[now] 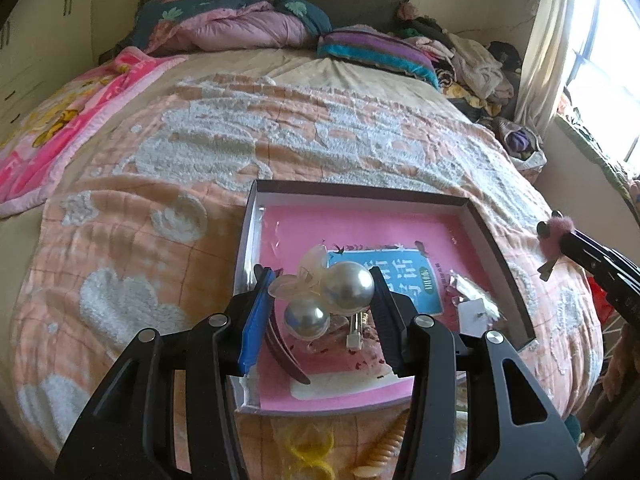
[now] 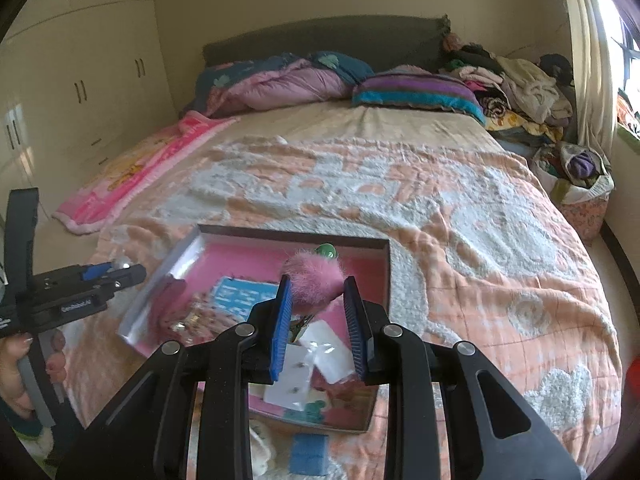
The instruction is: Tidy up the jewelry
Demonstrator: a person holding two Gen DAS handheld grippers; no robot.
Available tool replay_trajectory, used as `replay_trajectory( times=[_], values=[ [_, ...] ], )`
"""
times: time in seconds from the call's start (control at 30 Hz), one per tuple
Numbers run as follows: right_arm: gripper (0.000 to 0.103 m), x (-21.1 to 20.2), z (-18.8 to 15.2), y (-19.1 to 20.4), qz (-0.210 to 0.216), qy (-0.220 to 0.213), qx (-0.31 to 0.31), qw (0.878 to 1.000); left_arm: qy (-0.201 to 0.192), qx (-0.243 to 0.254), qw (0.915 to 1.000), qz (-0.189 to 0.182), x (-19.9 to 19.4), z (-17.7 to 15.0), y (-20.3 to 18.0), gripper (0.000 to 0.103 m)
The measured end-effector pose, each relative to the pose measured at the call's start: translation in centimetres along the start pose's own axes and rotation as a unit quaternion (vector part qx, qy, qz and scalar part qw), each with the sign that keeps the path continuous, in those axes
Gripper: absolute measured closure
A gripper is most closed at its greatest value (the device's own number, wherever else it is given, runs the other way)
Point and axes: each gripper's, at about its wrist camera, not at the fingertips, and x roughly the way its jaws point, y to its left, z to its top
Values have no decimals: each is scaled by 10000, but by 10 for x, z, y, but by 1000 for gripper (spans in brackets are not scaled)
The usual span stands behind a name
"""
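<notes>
Above the open box (image 1: 500, 236) on the bed, left gripper (image 1: 320, 292) clamps a pearl hair clip (image 1: 344, 288) and right gripper (image 2: 316, 300), at three o'clock, clamps a pink pom-pom clip (image 2: 314, 276); either shallow hold may slip, dropping jewelry onto the blanket (image 1: 160, 200).

The box (image 1: 500, 248) lies on the bed (image 1: 320, 128).

The big orange blanket (image 2: 460, 216) past the box (image 1: 496, 248) is bare, so there is lots of room there. Inside the box, a card (image 2: 292, 384) and shiny wrappers (image 1: 472, 296) fill the near part. Clothes (image 2: 516, 80) block the far corner.
</notes>
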Motion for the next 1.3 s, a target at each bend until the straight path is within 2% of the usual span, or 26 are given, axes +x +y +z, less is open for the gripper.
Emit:
replay_trajectory(
  times=[0.4,0.73,0.9,1.07,1.17,1.2,1.3],
  values=[
    [78,43,-11,-15,-200,385,-57,9990,290,60,9994,159,36,-6,2,64],
    [75,69,-14,-13,-135,635,-71,9979,441,81,9989,148,49,-10,2,64],
    [53,57,-17,-14,-35,531,79,9986,477,120,9988,67,48,-12,-4,64],
    [38,33,-18,-15,-61,332,127,9993,490,210,9985,-80,44,-15,-18,64],
    [33,16,-19,-16,-87,203,140,9997,521,304,9980,-199,42,-17,-31,64],
    [33,12,-19,-17,-99,177,145,9997,532,343,9977,-234,41,-18,-36,63],
    [31,-1,-18,-19,-91,78,165,9998,518,460,9971,-305,37,-19,-48,49]
  ],
)
